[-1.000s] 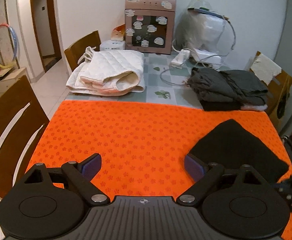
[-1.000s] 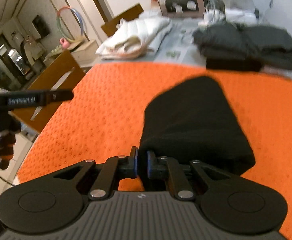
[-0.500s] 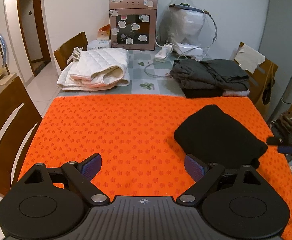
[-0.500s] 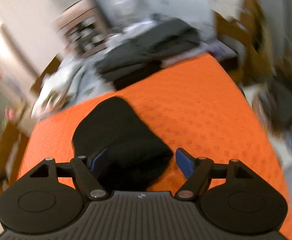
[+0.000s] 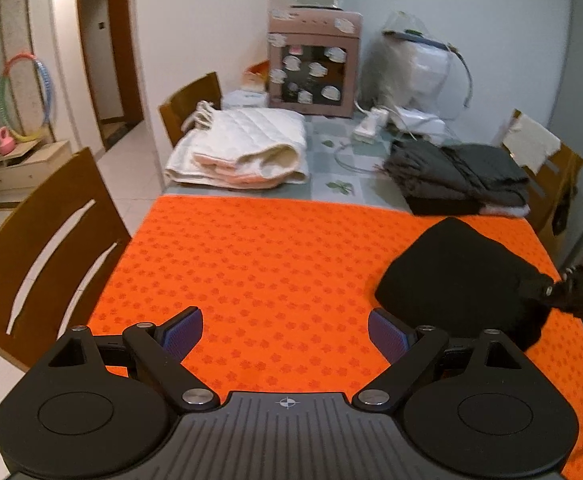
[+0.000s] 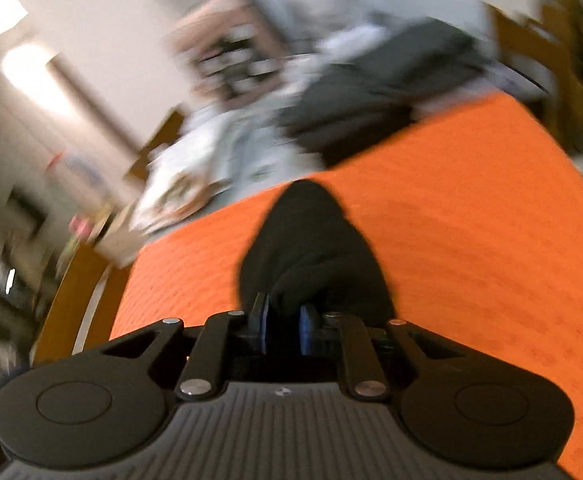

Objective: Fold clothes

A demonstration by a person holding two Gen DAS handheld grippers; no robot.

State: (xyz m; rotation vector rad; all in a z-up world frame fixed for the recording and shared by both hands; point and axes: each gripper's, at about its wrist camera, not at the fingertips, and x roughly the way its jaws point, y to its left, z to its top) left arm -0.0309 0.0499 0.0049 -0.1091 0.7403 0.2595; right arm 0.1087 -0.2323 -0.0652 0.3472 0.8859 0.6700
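A: Right gripper (image 6: 282,330) jaws have just been closing; they're pinched on the near edge of the black folded garment (image 6: 311,252), cloth bunched between the pads. Left gripper (image 5: 285,334) jaws stand wide apart with nothing between them, only orange mat below.

B: Where's the garment?

A: On the orange mat (image 5: 271,264), toward its right side in the left wrist view, just ahead of the left gripper's right finger. Compact bundle, looks already folded. The right gripper's dark tip meets its near right corner in that view.

B: So what's the step?

A: Likely shifting the finished fold toward the stack of dark grey folded clothes (image 5: 457,178) behind the mat. Judgement only. To do it well: the pinch should take all layers, not just the top one, or the fold opens on lifting. Keep it low and slide or carry it flat. The left gripper is free to support the far edge.

B: Risks?

A: A soft bundle held by one edge will sag. The right wrist view is blurred, so grip depth can't be confirmed.

B: Surroundings?

A: The mat covers the near tabletop; a white quilted blanket (image 5: 243,152) is folded at back left, a pink cabinet (image 5: 313,76) stands against the wall, and a wooden chair (image 5: 47,248) is at left.
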